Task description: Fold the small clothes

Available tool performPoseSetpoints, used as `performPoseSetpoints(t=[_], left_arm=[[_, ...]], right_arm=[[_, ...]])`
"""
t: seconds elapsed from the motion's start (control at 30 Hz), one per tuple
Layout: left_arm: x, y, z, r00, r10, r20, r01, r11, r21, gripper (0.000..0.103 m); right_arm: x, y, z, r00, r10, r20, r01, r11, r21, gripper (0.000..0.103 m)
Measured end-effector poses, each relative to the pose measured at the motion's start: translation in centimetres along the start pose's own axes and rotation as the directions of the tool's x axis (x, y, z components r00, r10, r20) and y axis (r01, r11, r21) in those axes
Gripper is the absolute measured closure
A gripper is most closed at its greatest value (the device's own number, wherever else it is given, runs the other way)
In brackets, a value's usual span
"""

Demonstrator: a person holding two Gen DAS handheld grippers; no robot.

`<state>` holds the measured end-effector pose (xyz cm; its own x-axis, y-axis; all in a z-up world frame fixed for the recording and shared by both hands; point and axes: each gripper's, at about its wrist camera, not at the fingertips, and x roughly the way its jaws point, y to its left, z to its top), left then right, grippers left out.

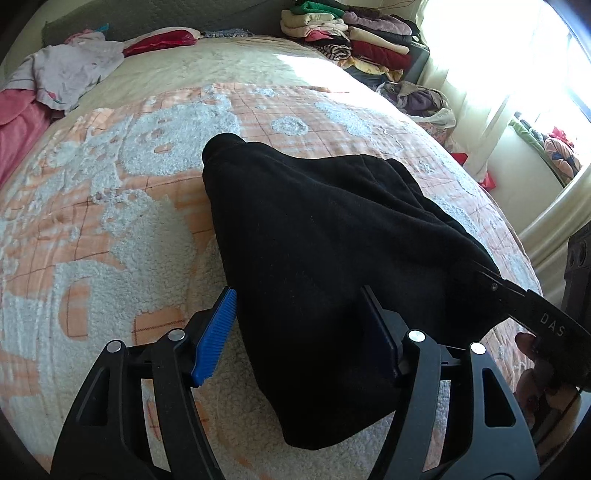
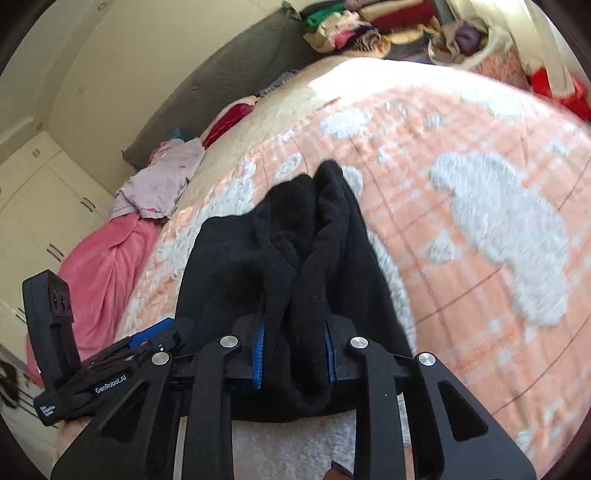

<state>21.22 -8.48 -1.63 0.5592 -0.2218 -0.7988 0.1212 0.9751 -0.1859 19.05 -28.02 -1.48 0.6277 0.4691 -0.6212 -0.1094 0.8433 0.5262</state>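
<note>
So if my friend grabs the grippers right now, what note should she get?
Right hand-held gripper: shut on the black garment, holding a bunched edge.
Left hand-held gripper: open, the cloth lies between its fingers, not pinched.
The garment lies on the orange blanket, lifted at the near end.
Done: one edge picked up. Left: grip with the left, fold it flat, probably add it to the folded pile.

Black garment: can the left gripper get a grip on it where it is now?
Probably yes. The black garment already lies between the open pads of the left gripper, nothing blocking. The right gripper is shut on another part of it, so closing should catch cloth.
</note>
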Motion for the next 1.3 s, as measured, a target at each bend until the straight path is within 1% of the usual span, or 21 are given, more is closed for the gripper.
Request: performPoseSetpoints(t=[0.03, 0.1, 0.13, 0.2, 0.27, 0.33, 0.37, 0.43, 0.5, 0.53, 0.57, 0.6, 0.63, 0.7, 0.77, 0.87, 1.0, 1.1, 1.23, 1.3], left_arm=[[0.1, -0.2, -0.1, 1.000, -0.003, -0.001, 0.003, 1.000, 0.005, 0.044], [0.3, -0.4, -0.3, 1.000, 0.006, -0.006, -0.006, 1.000, 0.012, 0.044], [0.4, -0.5, -0.4, 1.000, 0.004, -0.009, -0.004, 1.000, 0.011, 0.044], [0.5, -0.4, -0.6, 1.000, 0.002, -0.010, -0.002, 1.000, 0.001, 0.043], [0.4, -0.4, -0.8, 1.000, 0.005, -0.007, -0.005, 1.000, 0.001, 0.043], [0.2, -0.3, -0.9, 1.000, 0.000, -0.008, 0.000, 1.000, -0.006, 0.043], [0.2, -0.3, -1.0, 1.000, 0.000, -0.008, 0.000, 1.000, -0.007, 0.043], [0.0, -0.3, -1.1, 1.000, -0.001, -0.006, 0.001, 1.000, -0.006, 0.040], [-0.2, -0.3, -1.3, 1.000, -0.001, -0.004, 0.001, 1.000, -0.004, 0.040], [-0.3, -0.2, -1.5, 1.000, -0.003, -0.003, 0.003, 1.000, -0.004, 0.039], [-0.4, -0.2, -1.5, 1.000, -0.004, -0.001, 0.004, 1.000, -0.004, 0.039], [-0.6, -0.2, -1.6, 1.000, -0.004, 0.004, 0.004, 1.000, -0.003, 0.039], [-0.9, -0.2, -1.8, 1.000, -0.006, 0.010, 0.006, 1.000, -0.001, 0.039], [-1.4, -0.2, -2.0, 1.000, -0.009, 0.018, 0.009, 1.000, 0.002, 0.039], [-2.1, -0.2, -2.3, 0.999, -0.009, 0.030, 0.009, 1.000, 0.004, 0.037], [-3.3, -0.2, -2.8, 0.998, -0.017, 0.055, 0.017, 1.000, 0.003, 0.029], [-5.1, -0.3, -3.5, 0.996, -0.017, 0.093, 0.017, 1.000, 0.005, 0.015], [-6.4, -0.4, -4.2, 0.993, -0.004, 0.120, 0.002, 1.000, 0.016, 0.010], [-8.2, -0.6, -5.2, 0.986, 0.026, 0.163, -0.032, 0.999, 0.035, 0.010], [-9.2, -0.5, -5.9, 0.983, 0.036, 0.182, -0.043, 0.998, 0.037, 0.010]], right_arm=[[0.5, -0.2, -0.2, 1.000, -0.027, -0.007, 0.027, 1.000, 0.005, 0.081], [2.0, -0.7, -0.8, 0.996, -0.083, -0.045, 0.083, 0.997, -0.004, 0.076], [2.3, -0.9, -1.4, 0.993, -0.107, -0.041, 0.107, 0.994, -0.011, 0.072], [2.1, -0.9, -1.8, 0.993, -0.117, -0.023, 0.117, 0.993, -0.004, 0.069], [1.6, -0.6, -1.9, 0.988, -0.152, -0.007, 0.152, 0.988, -0.013, 0.059], [1.2, -0.4, -2.3, 0.984, -0.177, 0.007, 0.177, 0.984, -0.032, 0.057], [1.1, -0.3, -2.5, 0.983, -0.183, 0.011, 0.184, 0.982, -0.037, 0.054], [0.8, 0.3, -2.8, 0.979, -0.203, 0.022, 0.204, 0.978, -0.053, 0.051], [0.4, 0.7, -3.0, 0.974, -0.222, 0.036, 0.224, 0.972, -0.074, 0.049], [0.1, 0.9, -3.2, 0.972, -0.229, 0.047, 0.232, 0.969, -0.084, 0.046], [-0.3, 1.2, -3.4, 0.969, -0.239, 0.061, 0.244, 0.965, -0.093, 0.039], [-0.6, 1.3, -3.5, 0.965, -0.251, 0.072, 0.257, 0.961, -0.100, 0.035], [-1.2, 1.5, -3.6, 0.963, -0.254, 0.092, 0.263, 0.959, -0.109, 0.029], [-2.4, 1.9, -3.8, 0.962, -0.239, 0.131, 0.254, 0.960, -0.115, 0.023], [-3.8, 2.3, -4.1, 0.958, -0.228, 0.176, 0.252, 0.960, -0.126, 0.012], [-5.9, 3.2, -4.4, 0.946, -0.220, 0.236, 0.260, 0.953, -0.153, 0.005], [-8.3, 4.1, -4.9, 0.938, -0.196, 0.287, 0.254, 0.950, -0.181, 0.005], [-10.0, 5.0, -5.5, 0.931, -0.174, 0.322, 0.247, 0.947, -0.204, 0.005], [-11.8, 6.0, -6.3, 0.923, -0.153, 0.352, 0.245, 0.942, -0.231, 0.005], [-12.4, 6.4, -6.7, 0.924, -0.141, 0.356, 0.237, 0.942, -0.239, 0.005]])
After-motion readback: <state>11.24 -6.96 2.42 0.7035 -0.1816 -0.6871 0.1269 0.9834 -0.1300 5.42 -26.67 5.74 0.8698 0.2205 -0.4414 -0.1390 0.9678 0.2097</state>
